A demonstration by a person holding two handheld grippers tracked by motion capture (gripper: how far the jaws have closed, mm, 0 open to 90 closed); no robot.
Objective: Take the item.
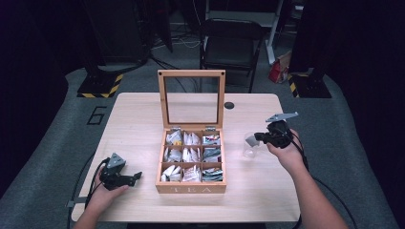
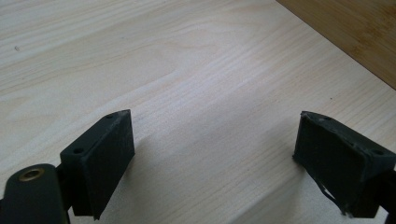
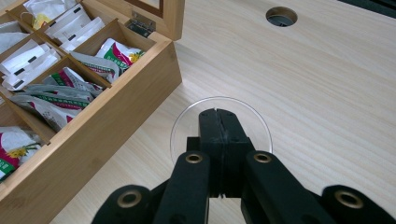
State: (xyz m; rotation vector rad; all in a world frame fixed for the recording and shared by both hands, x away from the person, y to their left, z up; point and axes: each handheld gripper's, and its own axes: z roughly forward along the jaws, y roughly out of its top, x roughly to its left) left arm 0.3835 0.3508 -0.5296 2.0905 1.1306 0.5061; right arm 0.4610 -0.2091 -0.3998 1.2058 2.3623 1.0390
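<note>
A wooden tea box [image 1: 191, 188] stands open in the middle of the table, its glass-paned lid [image 1: 192, 98] upright and its compartments full of tea bags [image 1: 192, 153]. In the right gripper view the tea box [image 3: 140, 98] lies to the left. A clear glass [image 1: 249, 147] stands just right of the box. My right gripper [image 1: 259, 137] hovers over the glass [image 3: 254, 122], jaws shut flush with nothing seen between them [image 3: 218, 112]. My left gripper [image 1: 138, 176] rests low on the table left of the box's front corner, open [image 2: 212, 140] over bare wood.
A round cable hole [image 1: 229, 105] sits in the table behind the box, also seen as a hole [image 3: 281, 16] in the right gripper view. A dark chair [image 1: 231, 40] stands beyond the far edge. The light wooden table [image 1: 138, 129] has bare surface on both sides of the box.
</note>
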